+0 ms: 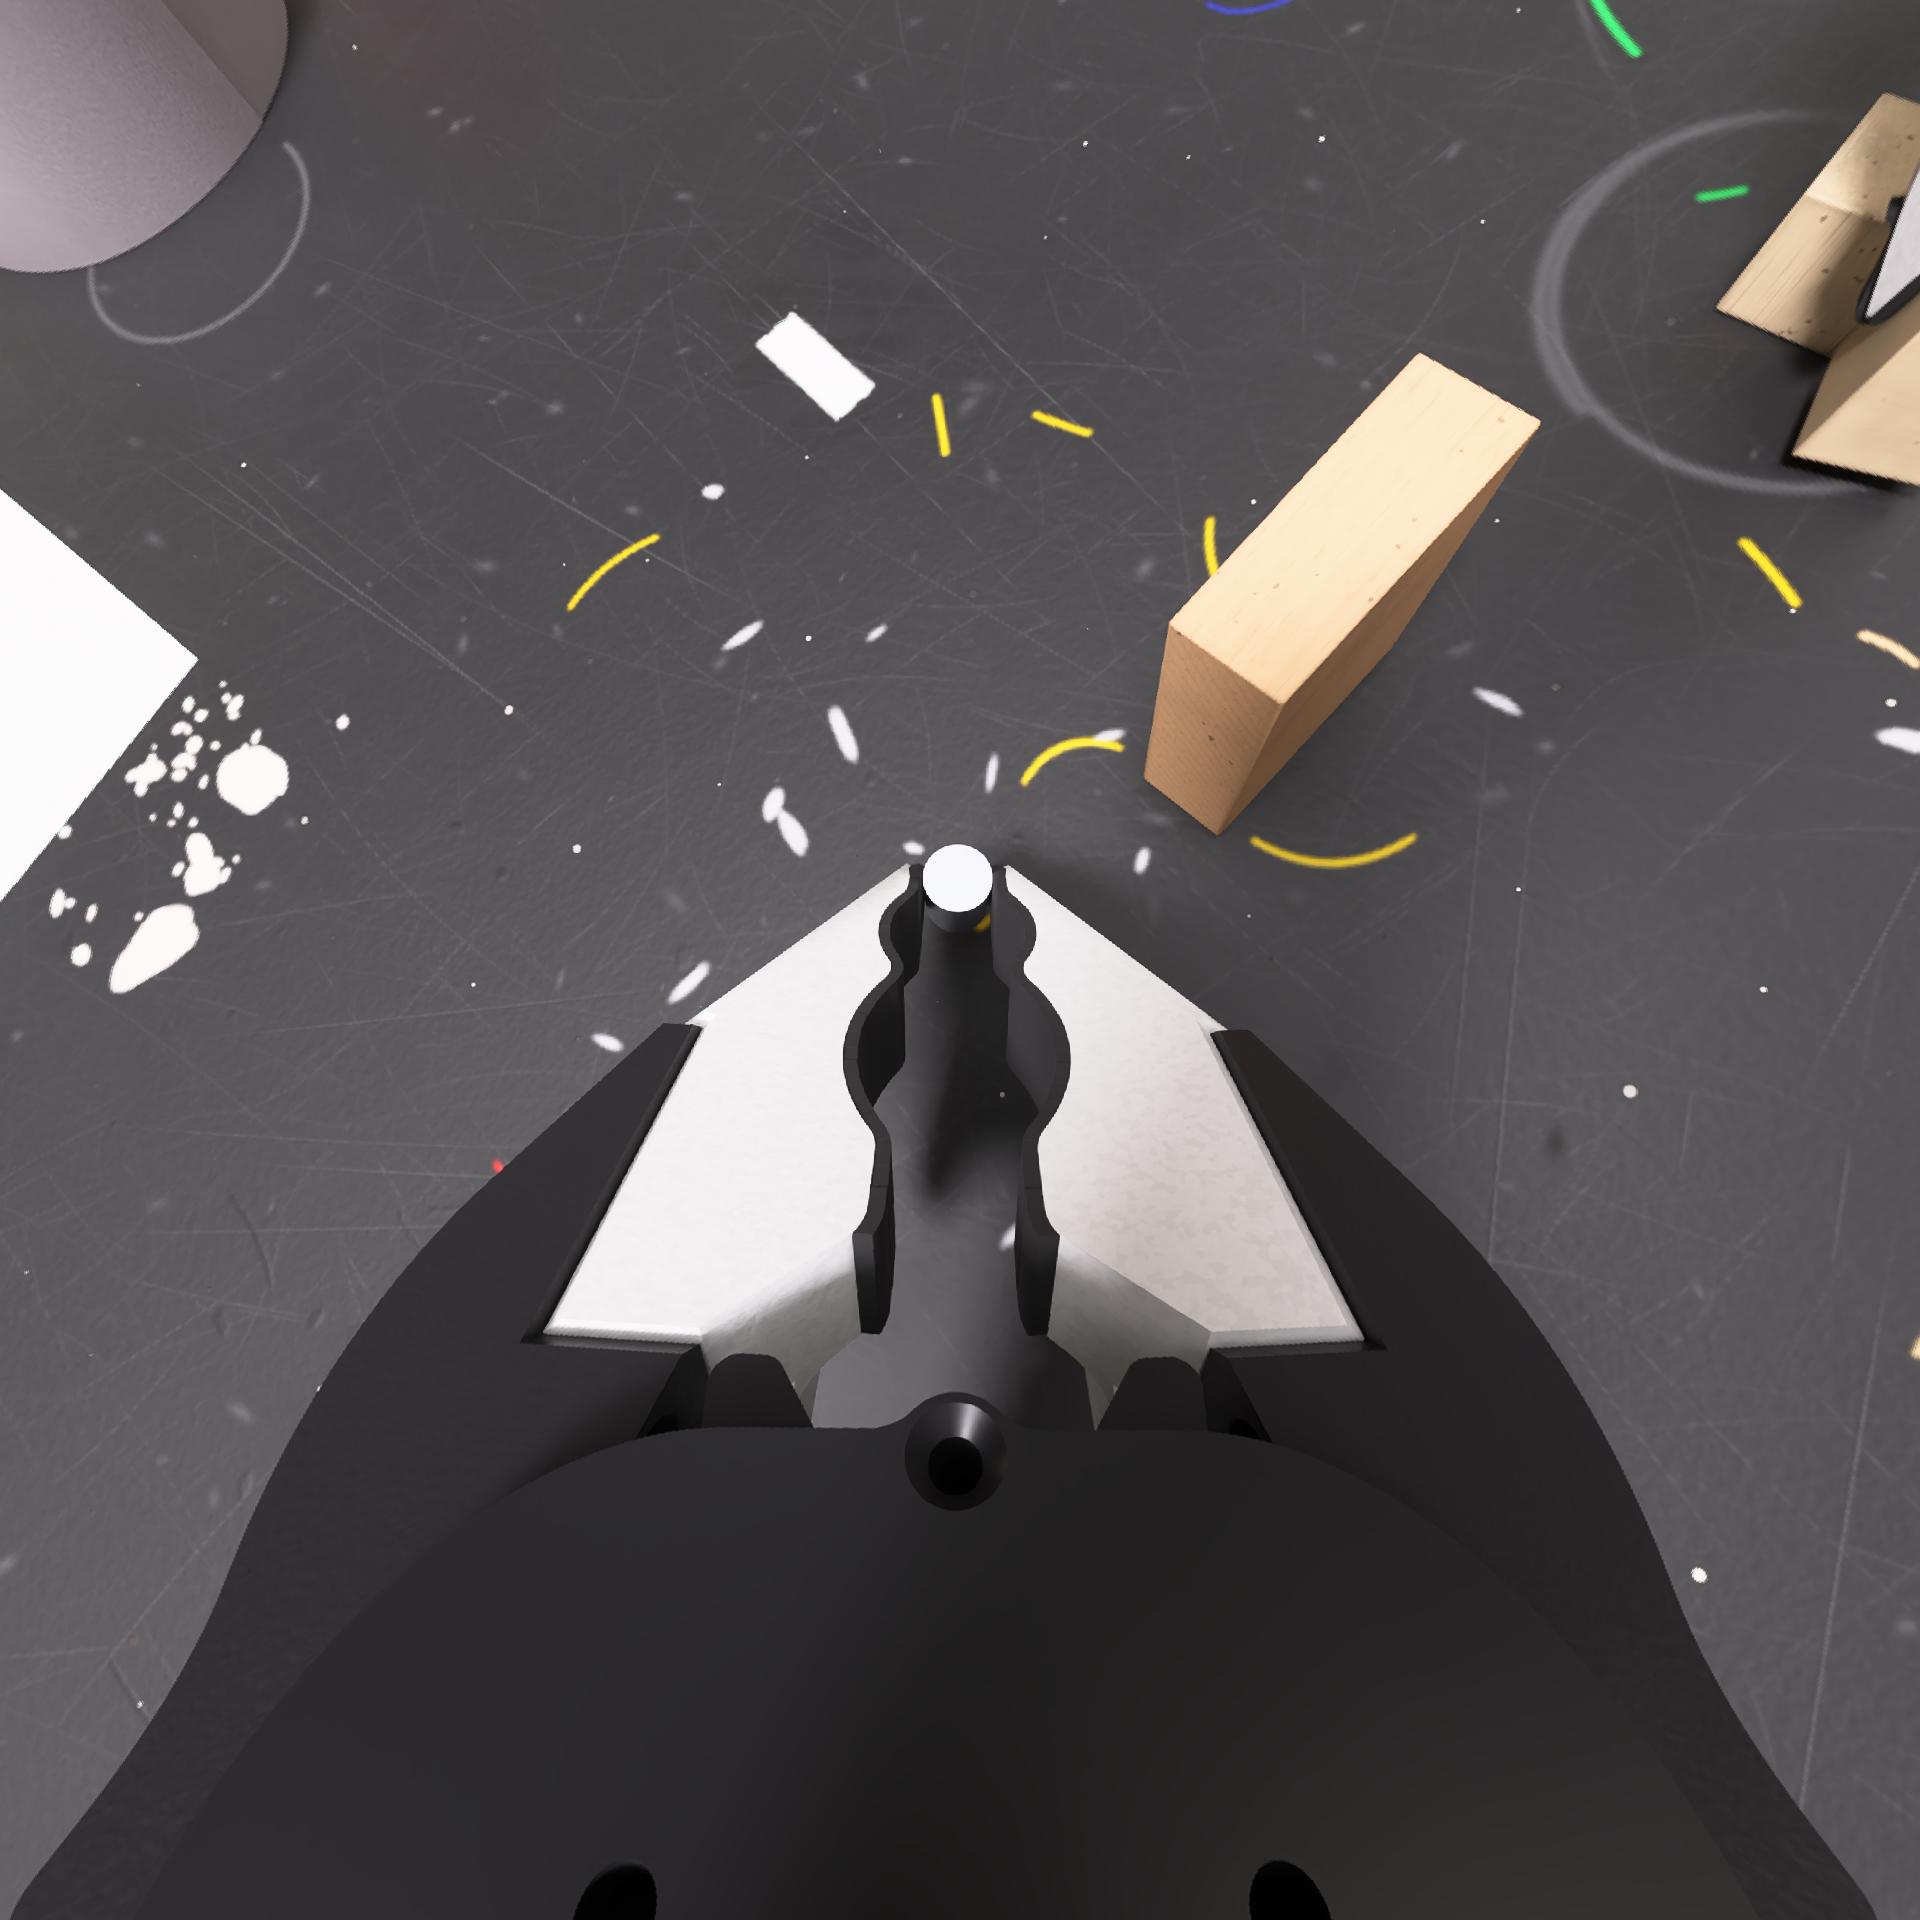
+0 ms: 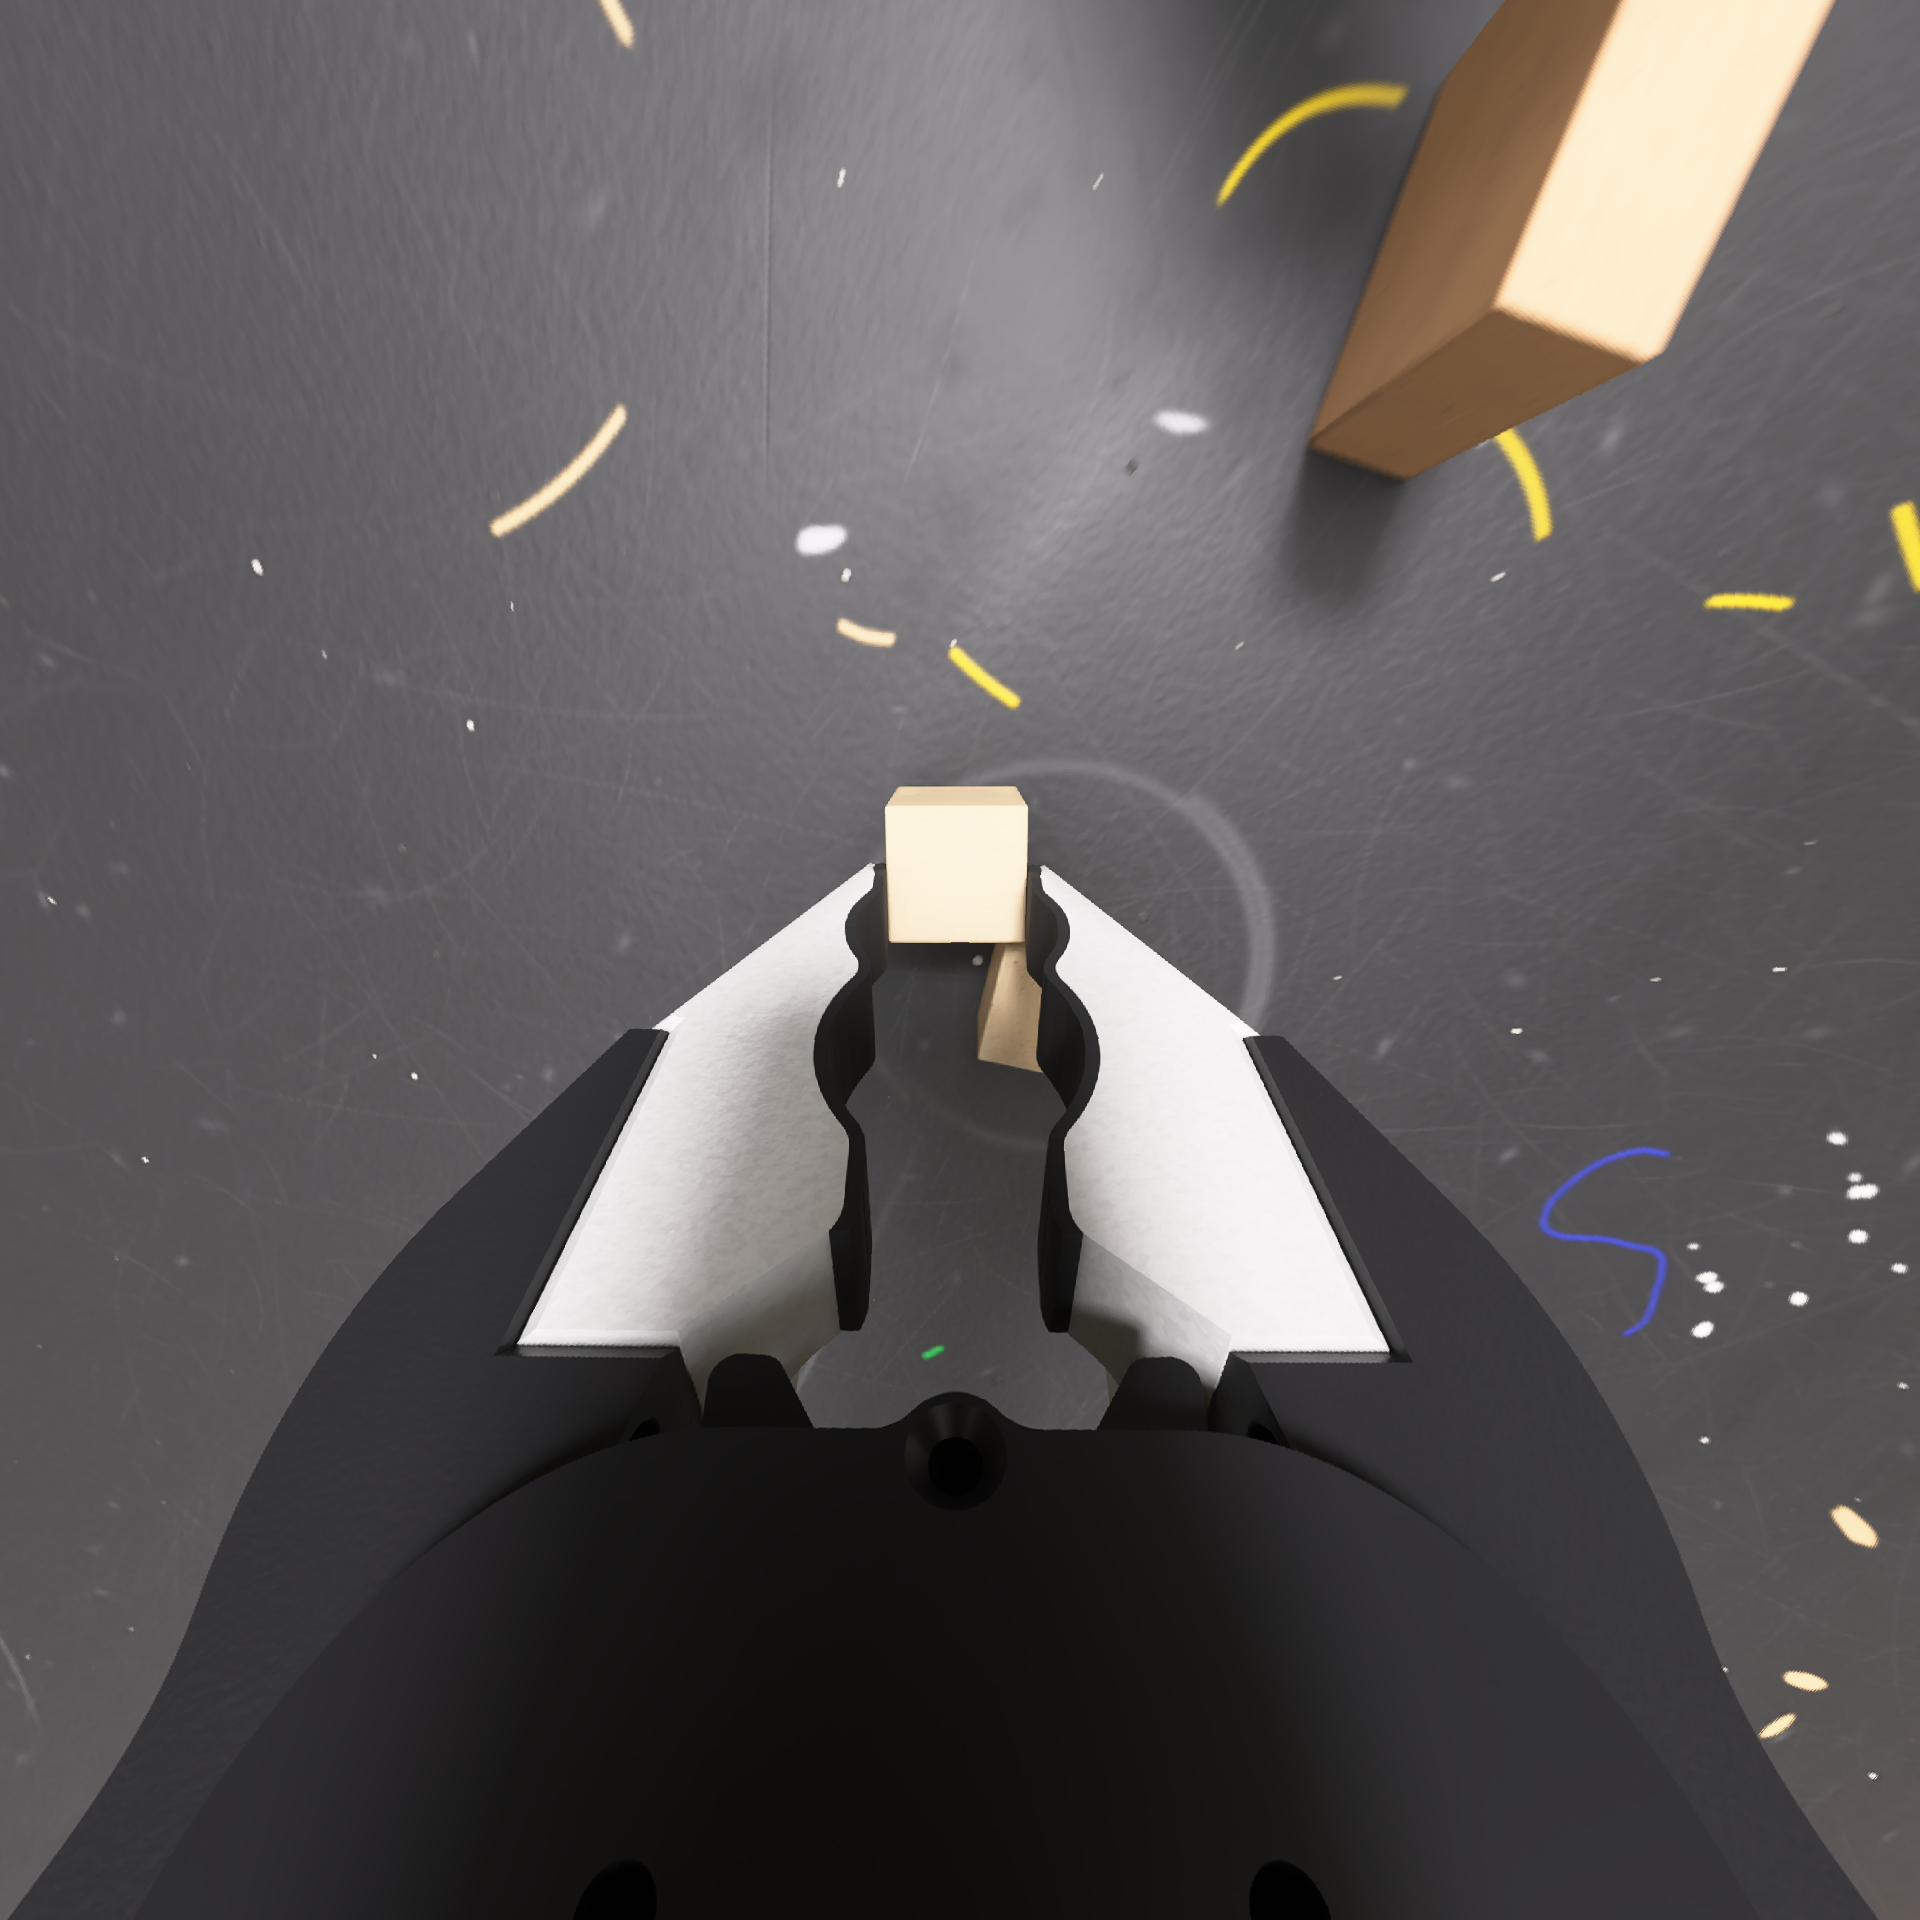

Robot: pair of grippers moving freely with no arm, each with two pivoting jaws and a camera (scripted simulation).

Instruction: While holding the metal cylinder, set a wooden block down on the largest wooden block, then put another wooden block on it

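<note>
My left gripper point(image 1: 957, 896) is clenching the metal cylinder point(image 1: 957, 883) between its 2 fingertips, and the rod is standing upright in my grasp with its pale round top facing me. Beneath it the dark scratched table point(image 1: 520, 1195) is spreading out, flecked with white spots and short yellow arcs. Ahead and to the right of my left fingers, the largest wooden block point(image 1: 1340, 582) is lying on the table, a long tan slab, well apart from the cylinder. Farther off at the upper right edge, 2 more pale wooden pieces point(image 1: 1829, 249) are showing partly, with the tip of my other gripper in front of them. A grey cone-like shape point(image 1: 125, 114) is sitting in the upper left corner, and a white sheet point(image 1: 62, 665) is cutting in from the left edge. A small white rectangle point(image 1: 816, 366) is lying flat on the table between them.

My right gripper point(image 2: 957, 896) is grasping a small wooden cube point(image 2: 956, 868) at the fingertips, holding it above the table. Just below the cube, between my right fingers, another wooden piece point(image 2: 1008, 1013) is showing; I cannot tell whether it is touching the cube. The largest wooden block is lying up and to the right in this view, well apart from the cube.
</note>
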